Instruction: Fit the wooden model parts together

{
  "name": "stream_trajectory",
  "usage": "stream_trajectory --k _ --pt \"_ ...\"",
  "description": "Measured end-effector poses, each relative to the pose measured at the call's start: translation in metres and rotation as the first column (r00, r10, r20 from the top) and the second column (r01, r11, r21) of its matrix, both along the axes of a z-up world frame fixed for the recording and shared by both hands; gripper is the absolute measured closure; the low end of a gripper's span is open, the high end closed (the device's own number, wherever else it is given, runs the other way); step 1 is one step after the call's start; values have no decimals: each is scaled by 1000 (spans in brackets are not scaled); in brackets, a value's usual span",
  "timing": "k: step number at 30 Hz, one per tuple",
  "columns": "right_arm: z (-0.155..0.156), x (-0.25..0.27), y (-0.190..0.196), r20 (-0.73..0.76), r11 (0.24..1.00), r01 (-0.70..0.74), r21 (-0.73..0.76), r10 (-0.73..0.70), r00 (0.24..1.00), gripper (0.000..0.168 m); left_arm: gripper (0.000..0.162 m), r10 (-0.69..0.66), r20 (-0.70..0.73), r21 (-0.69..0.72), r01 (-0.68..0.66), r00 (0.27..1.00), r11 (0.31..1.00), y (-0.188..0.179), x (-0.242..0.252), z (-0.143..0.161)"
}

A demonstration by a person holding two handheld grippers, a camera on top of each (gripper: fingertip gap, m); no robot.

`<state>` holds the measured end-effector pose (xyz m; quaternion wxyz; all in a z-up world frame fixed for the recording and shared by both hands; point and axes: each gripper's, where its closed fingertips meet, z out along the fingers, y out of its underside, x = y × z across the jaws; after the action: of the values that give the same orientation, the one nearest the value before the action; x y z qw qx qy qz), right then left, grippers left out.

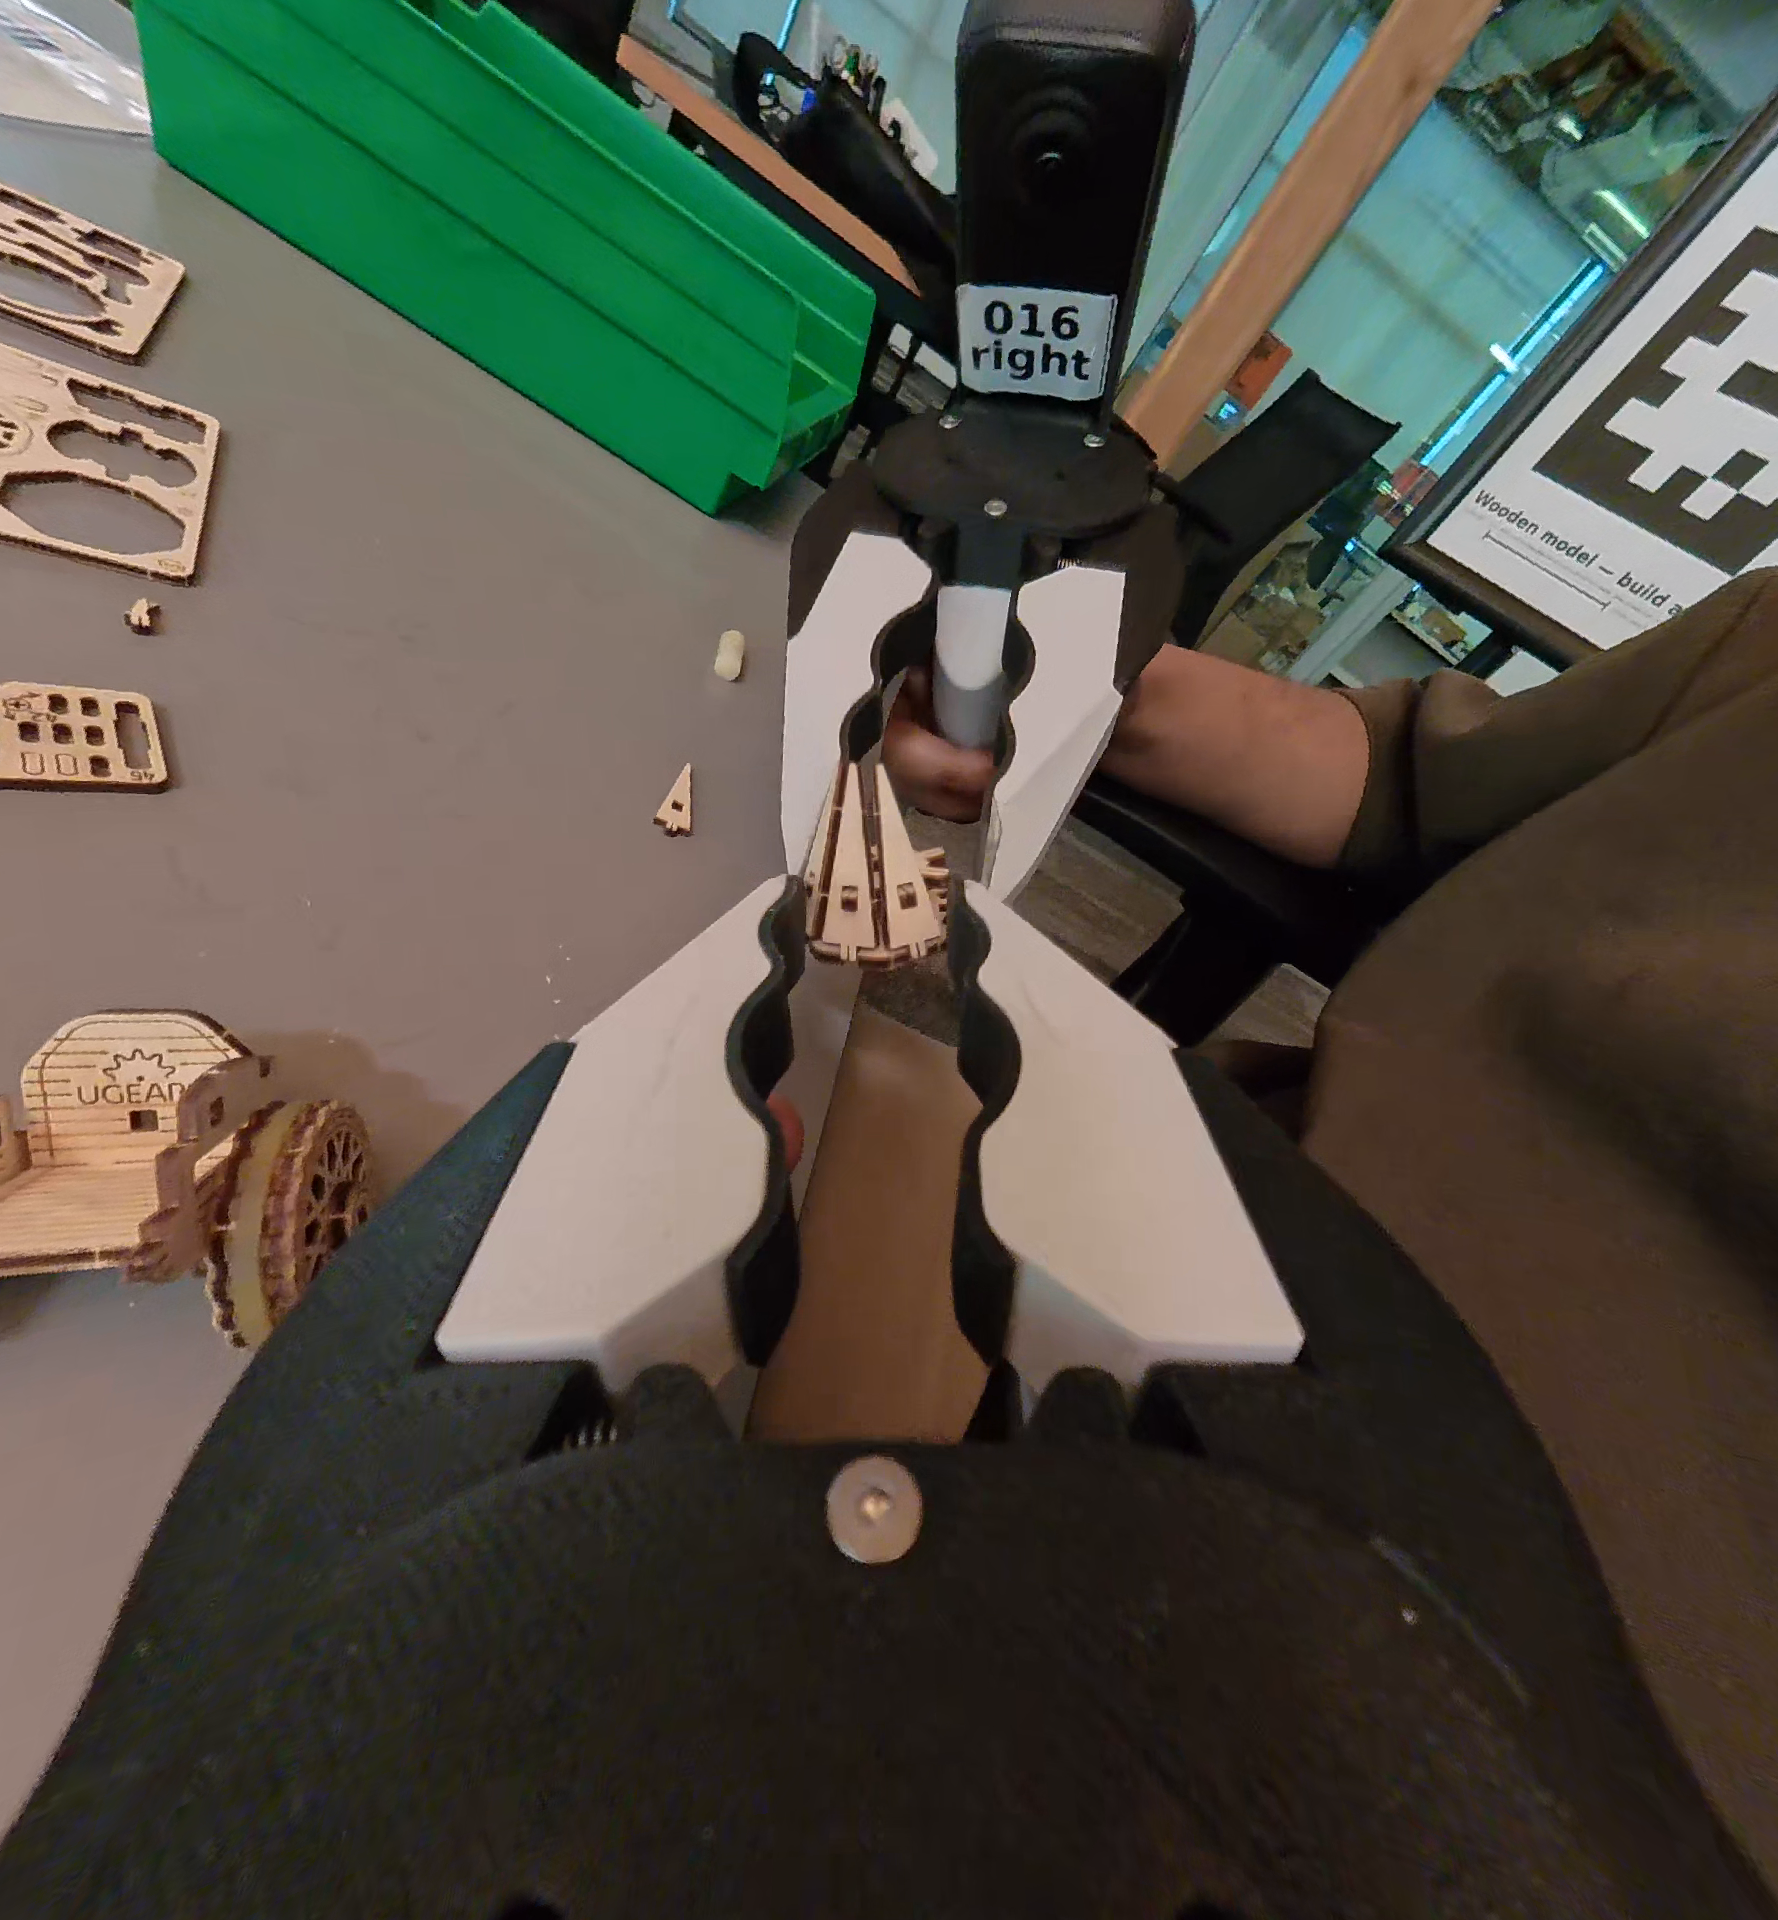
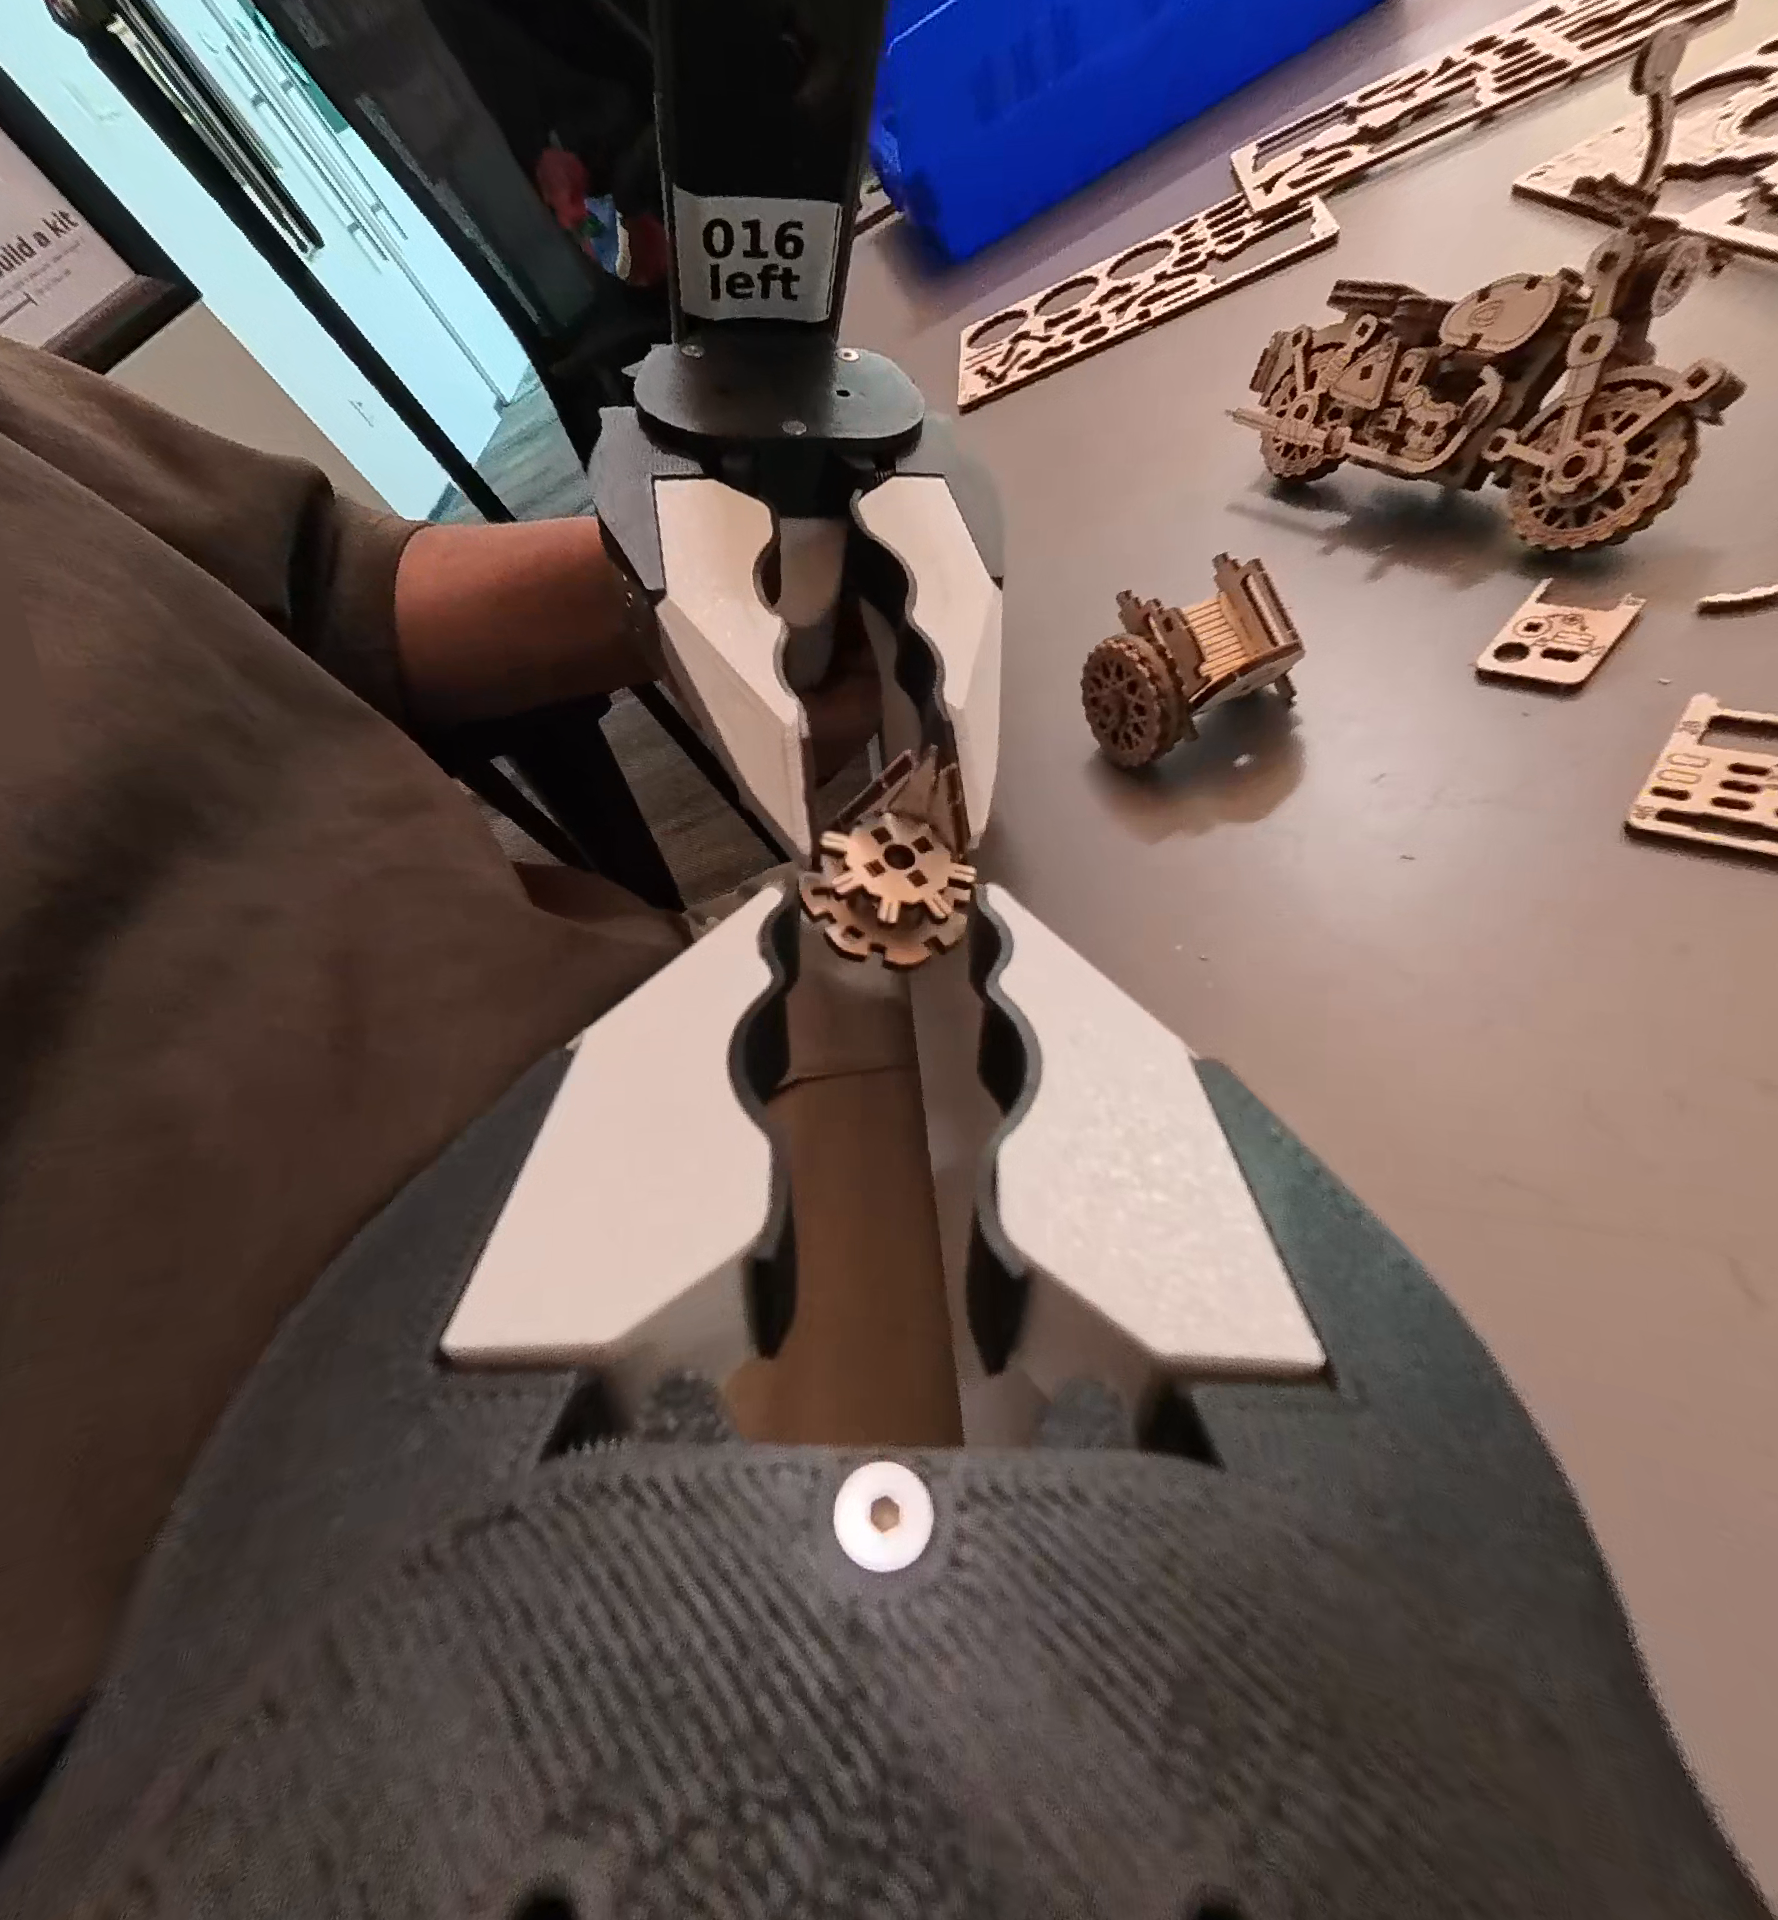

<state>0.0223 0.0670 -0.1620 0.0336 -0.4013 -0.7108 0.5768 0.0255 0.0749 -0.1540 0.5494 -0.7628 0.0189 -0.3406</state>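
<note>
A small wooden cone of fins (image 1: 869,894) is held in the air between the two grippers, which face each other tip to tip over the grey table's edge (image 1: 449,883). My left gripper (image 1: 877,899) is shut on the cone's wide end. In the right wrist view a slotted, gear-like wooden disc (image 2: 890,894) sits on the end of the fins (image 2: 932,795). My right gripper (image 2: 880,914) is shut on this disc. The right gripper (image 1: 895,852) also shows in the left wrist view, and the left gripper (image 2: 890,821) in the right wrist view.
A wooden motorcycle model (image 2: 1487,405) and a wheeled sidecar (image 2: 1186,665) (image 1: 137,1174) stand on the table. Punched-out wooden sheets (image 1: 64,457) (image 2: 1145,301), a loose fin (image 1: 675,800) and a white peg (image 1: 729,657) lie about. A green bin (image 1: 500,239) and a blue bin (image 2: 1072,104) stand behind. My left and right fingertips are right by each other. The wheeled sidecar (image 2: 1186,665) is about 9 cm from both grippers' fingertips.
</note>
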Motion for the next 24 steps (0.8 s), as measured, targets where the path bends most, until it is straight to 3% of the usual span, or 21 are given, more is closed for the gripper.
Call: stream_trajectory --k 5,10,13,15,17,21,24 --pt "2 -1 -1 3 1000 5 -18 -5 1000 138 137 15 14 18 -15 1000 1000 1 -2 4" --pt "16 -9 7 -1 989 63 -133 -63 998 141 102 125 35 146 -129 992 981 3 -18 28" --pt "31 -14 16 5 961 108 -255 -111 994 141 98 230 -52 231 -212 972 950 3 -30 36" --pt "43 -18 22 19 919 144 -367 -148 989 142 99 366 -187 312 -298 912 902 5 -40 40" --pt "55 -21 27 42 859 171 -483 -172 984 142 103 516 -343 404 -372 785 836 6 -50 42" --pt "68 -24 25 86 747 196 -636 -183 979 142 100 617 -530 516 -356 582 779 10 -39 46" --pt "73 -27 20 119 682 218 -698 -190 975 142 104 664 -560 585 -331 495 741 9 -29 55"
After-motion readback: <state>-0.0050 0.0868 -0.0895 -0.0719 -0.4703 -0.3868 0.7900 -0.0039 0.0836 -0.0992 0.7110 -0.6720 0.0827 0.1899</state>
